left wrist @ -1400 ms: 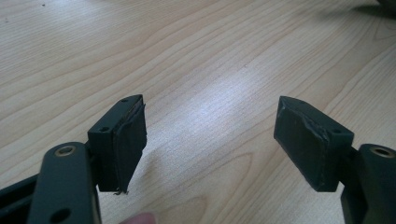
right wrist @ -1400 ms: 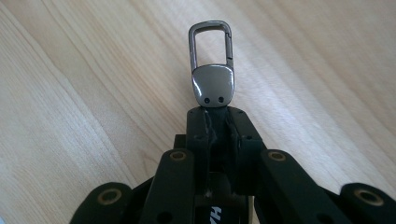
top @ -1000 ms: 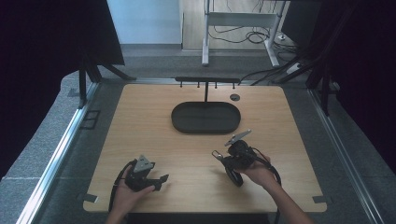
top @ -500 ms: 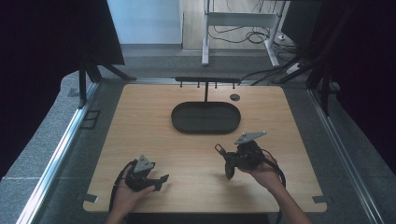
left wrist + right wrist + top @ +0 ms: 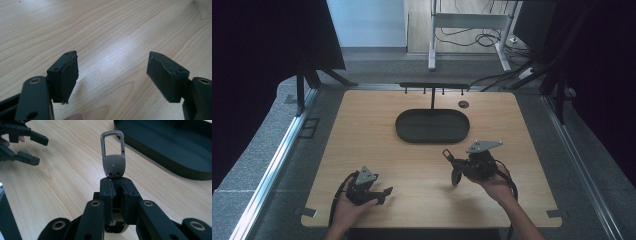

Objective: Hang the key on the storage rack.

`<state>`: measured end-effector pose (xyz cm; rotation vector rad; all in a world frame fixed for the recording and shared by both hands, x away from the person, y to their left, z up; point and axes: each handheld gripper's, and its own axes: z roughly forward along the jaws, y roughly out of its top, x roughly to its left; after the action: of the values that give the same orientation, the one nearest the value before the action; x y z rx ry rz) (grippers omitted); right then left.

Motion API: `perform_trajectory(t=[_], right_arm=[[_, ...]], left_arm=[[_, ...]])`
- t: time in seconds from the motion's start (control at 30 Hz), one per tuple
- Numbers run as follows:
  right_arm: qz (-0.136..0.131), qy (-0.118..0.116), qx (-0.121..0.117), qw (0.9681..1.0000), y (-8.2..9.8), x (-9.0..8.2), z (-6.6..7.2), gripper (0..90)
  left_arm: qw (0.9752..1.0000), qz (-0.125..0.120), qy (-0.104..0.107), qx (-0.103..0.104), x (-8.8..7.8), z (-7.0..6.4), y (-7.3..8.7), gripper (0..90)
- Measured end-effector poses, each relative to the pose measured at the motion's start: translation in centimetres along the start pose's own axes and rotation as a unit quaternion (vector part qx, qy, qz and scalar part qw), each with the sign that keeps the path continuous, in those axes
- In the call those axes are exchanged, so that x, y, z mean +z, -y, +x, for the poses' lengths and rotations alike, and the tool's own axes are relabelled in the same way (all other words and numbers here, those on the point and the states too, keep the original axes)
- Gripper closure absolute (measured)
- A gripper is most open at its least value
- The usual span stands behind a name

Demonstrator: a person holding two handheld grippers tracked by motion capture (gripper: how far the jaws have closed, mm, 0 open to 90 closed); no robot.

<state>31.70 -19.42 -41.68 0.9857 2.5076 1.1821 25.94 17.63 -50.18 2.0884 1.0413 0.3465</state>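
My right gripper [image 5: 117, 185] is shut on a grey fob with a silver carabiner clip [image 5: 113, 152], which sticks out past the jaw tips. A black loop hangs under the jaws. In the high view the right gripper [image 5: 455, 162] hovers over the table's right half, pointing left, in front of the black oval tray [image 5: 404, 131]. My left gripper [image 5: 112, 72] is open with nothing between its pads, low over bare wood. It sits near the front left edge in the high view [image 5: 384, 192], and the right gripper view has it at the top left [image 5: 27, 146].
A black rack with small hooks [image 5: 432, 86] stands behind the tray. A small dark disc [image 5: 463, 104] lies at the back right of the wooden table [image 5: 362, 130]. The tray's near wall [image 5: 160, 162] lies close ahead of the carabiner. Cables trail from both grippers.
My right gripper has drifted a little to the right and slightly up, still holding the carabiner fob. The left gripper has stayed where it was.
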Motion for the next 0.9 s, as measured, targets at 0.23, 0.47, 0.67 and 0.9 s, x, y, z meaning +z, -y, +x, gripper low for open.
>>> perform_trajectory(t=[0.23,0.47,0.67,0.9], right_arm=[[-0.012,0.013,0.004,0.9998,-0.4,0.0,-0.2,80.8],[-0.024,0.022,0.001,0.9995,-0.8,-0.1,-0.4,80.7],[-0.034,0.029,-0.002,0.9990,-1.1,-0.3,-0.5,80.7],[-0.043,0.039,0.001,0.9983,-1.6,-0.5,-0.8,80.7]], left_arm=[[1.0000,0.001,0.000,0.000,0.0,0.0,0.0,25.9],[1.0000,0.000,0.000,0.000,0.0,0.1,0.0,25.8],[1.0000,0.000,0.000,0.000,0.0,0.1,0.0,25.8],[1.0000,0.000,0.000,0.000,0.0,0.1,0.0,25.8]])
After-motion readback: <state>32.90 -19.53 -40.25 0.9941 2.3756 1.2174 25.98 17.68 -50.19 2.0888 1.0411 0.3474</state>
